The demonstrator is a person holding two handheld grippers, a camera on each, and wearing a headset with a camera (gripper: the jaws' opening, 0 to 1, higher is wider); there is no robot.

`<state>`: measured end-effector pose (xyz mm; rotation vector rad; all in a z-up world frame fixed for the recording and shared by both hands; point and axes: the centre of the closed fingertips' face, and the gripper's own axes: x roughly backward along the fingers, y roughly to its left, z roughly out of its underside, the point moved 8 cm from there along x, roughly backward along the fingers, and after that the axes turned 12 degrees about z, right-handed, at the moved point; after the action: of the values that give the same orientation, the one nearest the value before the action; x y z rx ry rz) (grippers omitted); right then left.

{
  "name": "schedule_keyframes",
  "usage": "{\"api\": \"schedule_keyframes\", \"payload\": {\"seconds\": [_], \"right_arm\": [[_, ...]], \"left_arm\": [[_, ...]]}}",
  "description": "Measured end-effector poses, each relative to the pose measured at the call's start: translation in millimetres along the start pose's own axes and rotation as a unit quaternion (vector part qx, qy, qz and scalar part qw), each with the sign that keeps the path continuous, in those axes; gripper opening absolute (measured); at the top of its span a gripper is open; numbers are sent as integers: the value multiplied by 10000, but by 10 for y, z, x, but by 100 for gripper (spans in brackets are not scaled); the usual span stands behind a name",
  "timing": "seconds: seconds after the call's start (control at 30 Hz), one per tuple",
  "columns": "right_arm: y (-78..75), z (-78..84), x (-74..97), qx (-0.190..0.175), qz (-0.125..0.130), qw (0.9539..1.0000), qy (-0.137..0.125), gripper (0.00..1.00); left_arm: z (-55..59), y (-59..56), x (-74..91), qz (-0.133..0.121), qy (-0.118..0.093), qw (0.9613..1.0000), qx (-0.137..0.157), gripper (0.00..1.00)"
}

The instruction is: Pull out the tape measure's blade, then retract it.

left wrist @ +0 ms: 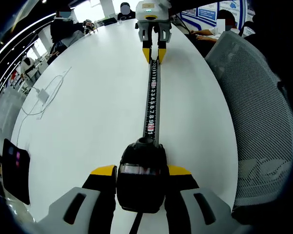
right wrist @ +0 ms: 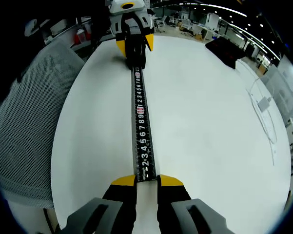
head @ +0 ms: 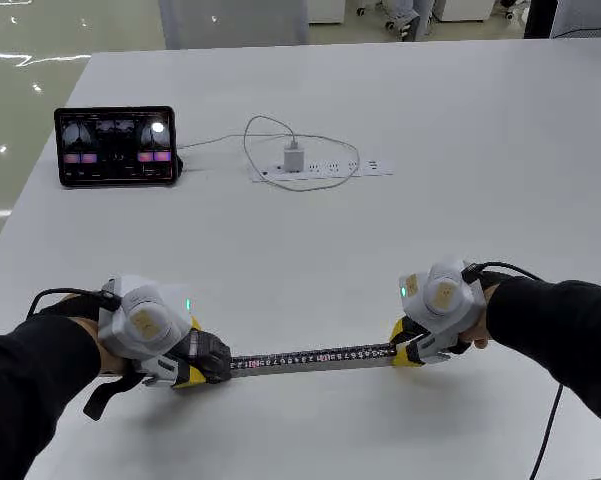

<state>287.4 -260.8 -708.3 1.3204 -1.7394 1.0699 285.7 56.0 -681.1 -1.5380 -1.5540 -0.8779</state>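
1. Tape measure case: black and compact. The blade is dark with pale numerals and a red mark at 10. It is drawn out straight and lies flat on the white table.
2. My left gripper is clamped on the case at near left, a yellow-tipped jaw pressed to each side.
3. My right gripper is closed almost fully, pinching the blade's free end at near right.
4. The blade spans the gap between the two grippers.
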Motion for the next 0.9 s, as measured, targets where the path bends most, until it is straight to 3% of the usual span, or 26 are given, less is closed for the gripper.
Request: {"api": "schedule_keyframes", "payload": {"seconds": [0.4,0.7,0.9], "right_arm": [[-35,4,59,131,118,9998,88,16],[-61,-56,166,42,131,9999,0,26],[5,-46,212,-247,129,9996,26,32]], "left_arm": [[9,9,90,-32,34,10000,41,34],[-24,-19,188,25,-216,9995,225,50],[-76,-37,203,-19,-469,9984,315,59]]}}
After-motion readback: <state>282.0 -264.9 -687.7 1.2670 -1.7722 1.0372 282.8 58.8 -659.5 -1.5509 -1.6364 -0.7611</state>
